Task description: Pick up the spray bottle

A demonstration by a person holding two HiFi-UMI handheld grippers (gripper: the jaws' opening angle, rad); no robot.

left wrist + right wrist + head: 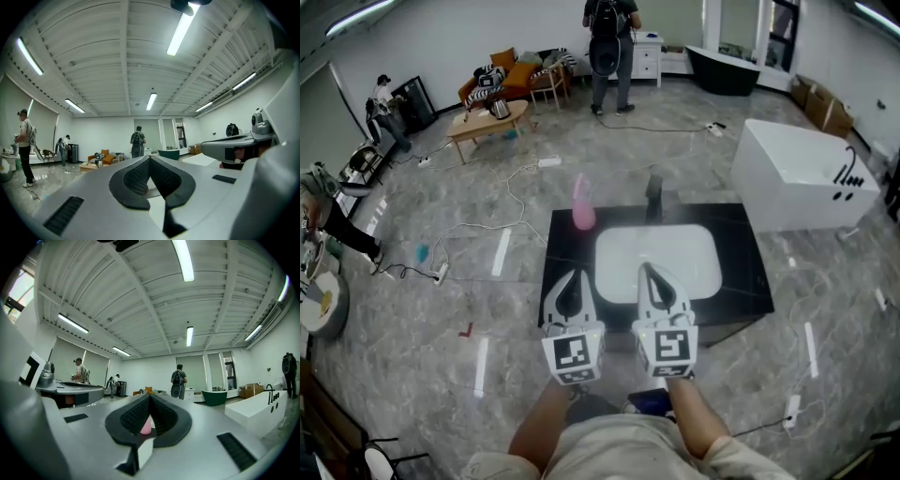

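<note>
Since the jaws of the left gripper and the right gripper are both closed tight on nothing, they could just poke the pink spray bottle and tip it over, not grab it. The bottle stands upright at the far left corner of the black counter, beside the white sink, well apart from both grippers

Clear way over the basin to the spray bottle, faucet standing near its right
</note>
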